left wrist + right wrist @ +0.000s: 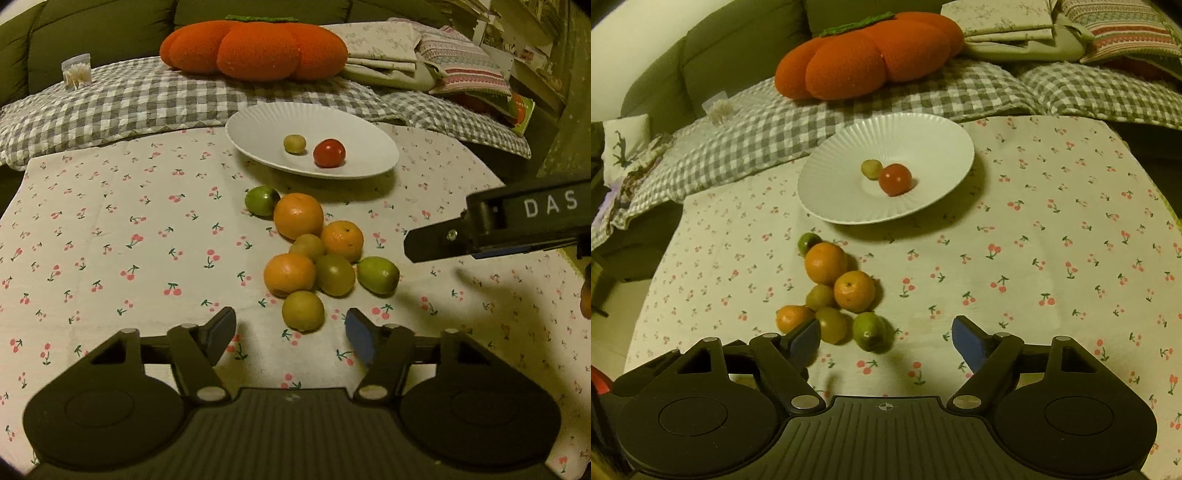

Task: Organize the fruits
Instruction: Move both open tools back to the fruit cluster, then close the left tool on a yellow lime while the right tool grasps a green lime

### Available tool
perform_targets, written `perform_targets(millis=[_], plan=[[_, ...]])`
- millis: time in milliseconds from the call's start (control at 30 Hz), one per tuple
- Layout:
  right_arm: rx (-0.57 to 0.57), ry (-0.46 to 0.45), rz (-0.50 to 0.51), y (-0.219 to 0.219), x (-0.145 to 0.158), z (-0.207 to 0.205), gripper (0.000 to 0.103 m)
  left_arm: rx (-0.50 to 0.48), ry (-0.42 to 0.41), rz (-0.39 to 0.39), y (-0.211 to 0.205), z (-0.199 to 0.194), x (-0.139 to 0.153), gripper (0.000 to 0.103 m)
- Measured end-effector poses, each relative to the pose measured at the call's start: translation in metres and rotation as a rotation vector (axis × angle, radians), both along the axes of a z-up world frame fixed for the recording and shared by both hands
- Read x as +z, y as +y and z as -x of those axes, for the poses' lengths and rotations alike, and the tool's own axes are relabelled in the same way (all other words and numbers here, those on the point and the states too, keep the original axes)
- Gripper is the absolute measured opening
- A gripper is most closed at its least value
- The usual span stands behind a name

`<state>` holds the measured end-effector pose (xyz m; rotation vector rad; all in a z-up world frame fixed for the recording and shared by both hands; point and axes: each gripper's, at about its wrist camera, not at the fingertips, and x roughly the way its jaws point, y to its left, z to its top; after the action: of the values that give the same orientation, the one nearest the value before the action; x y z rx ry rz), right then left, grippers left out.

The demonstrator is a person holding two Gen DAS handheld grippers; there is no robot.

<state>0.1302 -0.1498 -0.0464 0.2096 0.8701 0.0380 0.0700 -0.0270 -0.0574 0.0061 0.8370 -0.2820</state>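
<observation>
A white ribbed plate holds a red tomato and a small green-yellow fruit. Below it on the cherry-print cloth lies a cluster of several fruits: oranges, greenish fruits and a lime. My left gripper is open and empty, its jaws either side of the nearest yellow-green fruit. My right gripper is open and empty, just right of the cluster; it also shows in the left wrist view.
An orange pumpkin-shaped cushion lies on a grey checked blanket behind the plate. Folded cloths and a striped pillow are at the back right. A clear box of cotton swabs stands at the back left.
</observation>
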Motion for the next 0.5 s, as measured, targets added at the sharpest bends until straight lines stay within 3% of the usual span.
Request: perform_targets(millis=[133,200,267,500], plan=[[0.015,0.009,0.003,0.0,-0.007,-0.002,0.079,0.002,0.022,0.005,-0.001,-0.004,-0.006,0.038],[0.022,0.009,0.01,0.0,-0.009,-0.003,0.079,0.002,0.025,0.008,0.0,-0.005,-0.009,0.033],[0.029,0.006,0.018,0.001,-0.013,-0.004,0.079,-0.002,0.017,0.007,0.001,-0.005,-0.008,0.021],[0.07,0.001,0.048,0.005,-0.028,-0.008,0.078,0.007,0.022,0.035,0.012,-0.004,-0.005,0.021]])
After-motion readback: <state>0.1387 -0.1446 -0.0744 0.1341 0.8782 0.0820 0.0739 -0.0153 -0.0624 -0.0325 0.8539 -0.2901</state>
